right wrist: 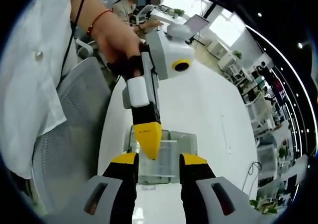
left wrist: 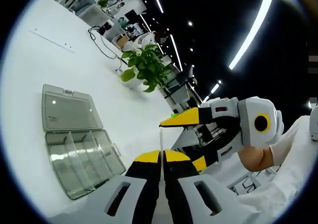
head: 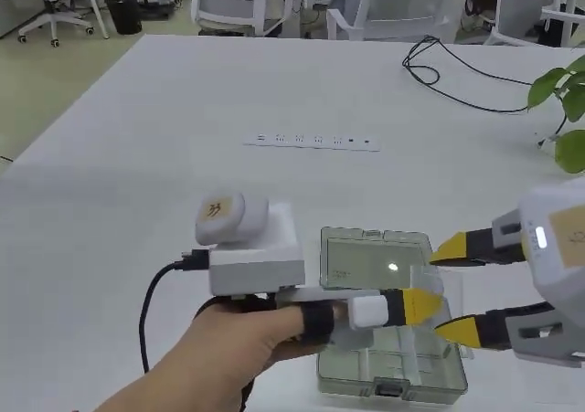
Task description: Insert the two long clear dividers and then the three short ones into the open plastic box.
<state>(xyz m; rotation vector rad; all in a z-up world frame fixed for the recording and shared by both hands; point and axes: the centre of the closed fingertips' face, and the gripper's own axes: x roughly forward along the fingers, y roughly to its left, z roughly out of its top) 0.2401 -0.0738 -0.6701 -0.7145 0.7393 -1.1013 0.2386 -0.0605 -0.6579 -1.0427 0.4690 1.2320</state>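
Note:
The clear plastic box [head: 395, 374] lies open near the table's front edge, its lid [head: 375, 258] folded back flat. In the left gripper view the box [left wrist: 74, 172] holds clear dividers standing along its length. My left gripper [head: 416, 307], held in a hand, hovers over the box and is shut on a thin clear divider [left wrist: 161, 134], seen edge-on. My right gripper [head: 454, 289] faces it from the right, open, one finger on each side of the divider [right wrist: 169, 154] and of the left gripper's yellow tip [right wrist: 149, 139].
A white power strip [head: 311, 142] lies flat mid-table. A black cable [head: 457, 69] loops at the back right, next to a green plant [head: 567, 101]. Office chairs stand beyond the far edge. Bare white tabletop [head: 137, 156] spreads left of the box.

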